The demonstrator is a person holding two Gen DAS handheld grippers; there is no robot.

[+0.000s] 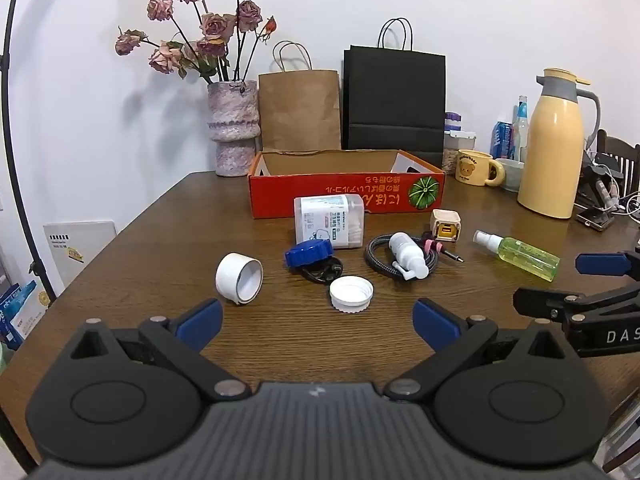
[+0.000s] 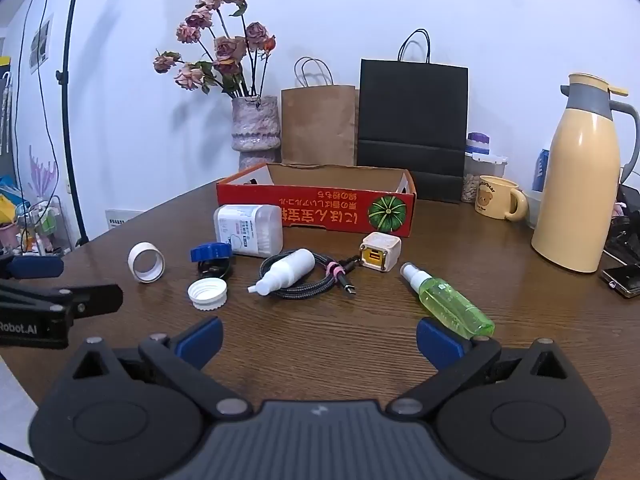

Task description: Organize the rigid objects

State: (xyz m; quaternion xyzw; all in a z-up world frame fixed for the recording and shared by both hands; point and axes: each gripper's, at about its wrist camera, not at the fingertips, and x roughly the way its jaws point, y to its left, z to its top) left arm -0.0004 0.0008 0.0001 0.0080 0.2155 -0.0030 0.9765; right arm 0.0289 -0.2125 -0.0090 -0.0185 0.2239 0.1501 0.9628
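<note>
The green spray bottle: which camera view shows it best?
The right wrist view: the green spray bottle lies near and large before the right gripper. The left wrist view shows it smaller, far toward the right.

Brown wood-grain surface (image 1: 140, 240); red box (image 1: 344, 192) printed with a green-striped pumpkin — just in front of it a blue cap (image 1: 309, 253), white tape roll (image 1: 239, 278), green spray bottle (image 1: 520, 256).

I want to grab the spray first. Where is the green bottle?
The green spray bottle lies on its side on the table, just ahead of the right gripper, right of the small beige charger cube.
</note>
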